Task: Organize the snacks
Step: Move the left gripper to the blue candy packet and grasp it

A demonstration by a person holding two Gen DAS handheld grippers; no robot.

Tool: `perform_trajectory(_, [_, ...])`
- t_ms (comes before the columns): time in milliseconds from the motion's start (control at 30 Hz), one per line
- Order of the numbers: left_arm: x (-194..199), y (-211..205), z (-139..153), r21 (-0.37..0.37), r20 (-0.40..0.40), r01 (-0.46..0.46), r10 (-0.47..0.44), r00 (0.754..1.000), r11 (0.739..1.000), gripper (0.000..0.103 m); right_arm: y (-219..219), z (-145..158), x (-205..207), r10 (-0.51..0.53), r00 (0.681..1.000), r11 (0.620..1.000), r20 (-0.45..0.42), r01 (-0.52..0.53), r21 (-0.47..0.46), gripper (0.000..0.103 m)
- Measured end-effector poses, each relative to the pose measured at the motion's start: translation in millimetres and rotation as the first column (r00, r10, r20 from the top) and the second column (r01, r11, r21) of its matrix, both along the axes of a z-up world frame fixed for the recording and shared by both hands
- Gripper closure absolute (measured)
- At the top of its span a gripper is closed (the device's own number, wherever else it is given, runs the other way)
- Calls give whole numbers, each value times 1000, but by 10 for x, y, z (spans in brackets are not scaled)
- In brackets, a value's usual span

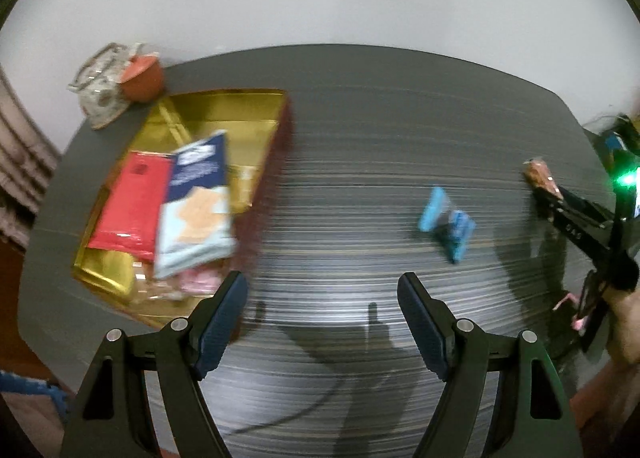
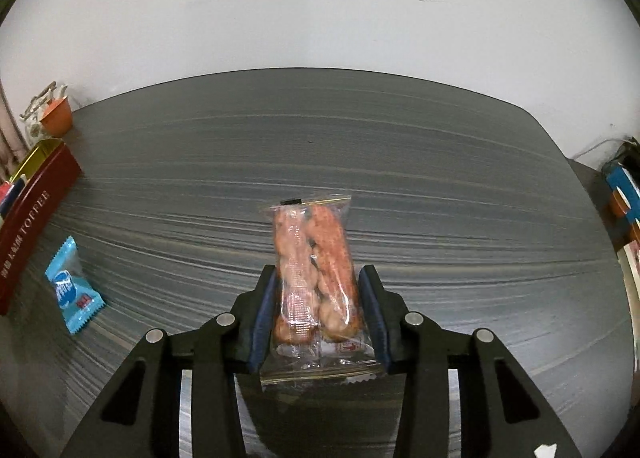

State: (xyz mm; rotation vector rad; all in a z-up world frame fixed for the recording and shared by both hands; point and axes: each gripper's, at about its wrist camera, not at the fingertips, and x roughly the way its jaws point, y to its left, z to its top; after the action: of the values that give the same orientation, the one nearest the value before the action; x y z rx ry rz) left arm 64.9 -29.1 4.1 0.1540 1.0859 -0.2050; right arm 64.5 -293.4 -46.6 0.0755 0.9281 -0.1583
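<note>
A clear packet of brown twisted snacks is clamped between the blue pads of my right gripper, held just above the grey table. In the left wrist view that packet sticks out of the right gripper at the far right. My left gripper is open over bare table, nothing between its fingers. At its left lies a gold-lined red tin with a red packet and a blue-and-white cracker packet inside. A small blue candy packet lies on the table between the grippers.
An orange cup and a floral teapot stand behind the tin at the table's back left corner. The tin's red wall reads TOFFEE. Boxes sit past the table's right edge. A hand holds the right gripper.
</note>
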Motion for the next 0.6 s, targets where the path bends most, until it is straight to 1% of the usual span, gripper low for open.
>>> perform_trajectory(167, [48,-256,-43,-45,-24,22,-23,999,999,25,-81,-12,-73,-17,1000,1000,5,17,9,65])
perform_trajectory(200, [52,-296,-52,-54,-29,24,-25,999,998,25,-167,0,-155,-18,1000,1000,6,18,11,65])
perform_trajectory(300, [103,-387,-96,-96,-50,23,-28,998,995,25,-165,-15,-141,-19,1000,1000,4,19,4,64])
perform_trajectory(467, [225,-517,-207,-132,-102,-18,4,995,991,25,-108,-5,-149,-18,1000,1000,5,18,7,64])
perform_trajectory(567, [286,-575,-260,-164,-134,-59,37,990,985,25,-99,1,-113,-17,1000,1000,5,17,8,63])
perform_trajectory(600, [302,-592,-270,-164,-138,-72,49,989,984,25,-98,1,-113,-17,1000,1000,5,17,8,63])
